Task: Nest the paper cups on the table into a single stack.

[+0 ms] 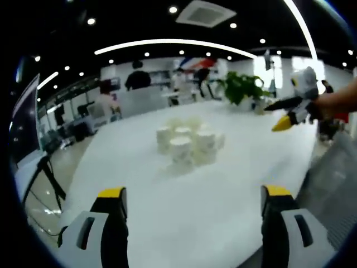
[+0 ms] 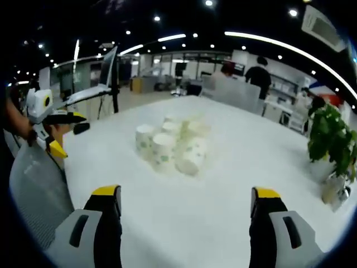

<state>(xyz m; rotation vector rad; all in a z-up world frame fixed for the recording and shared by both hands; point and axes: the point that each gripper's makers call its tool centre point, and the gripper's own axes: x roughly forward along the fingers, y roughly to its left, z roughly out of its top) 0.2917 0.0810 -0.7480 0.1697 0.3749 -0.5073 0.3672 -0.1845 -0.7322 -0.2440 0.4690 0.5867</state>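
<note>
Both grippers are seen spread wide, with nothing held between their jaws. From the left gripper view, the left gripper [image 1: 194, 201] rises as two dark, blocky fingers capped with yellow tips and cased in smooth grey plastic. The right gripper [image 2: 187, 198] is built the same way and is likewise held apart over the bare tabletop. A cluster of paper cups [image 1: 187, 142] is gathered near the middle of the white table [image 1: 234, 167], well ahead of both sets of jaws. The cups are short, round cylinders of matt white paper, faintly printed with pale green; most are standing, packed closely together, while one at the near edge of the cluster appears tipped on its side. The tabletop is smooth, glossy and rounded at its edge. A leafy green potted plant [image 2: 329, 139] is placed near the far rim.
</note>
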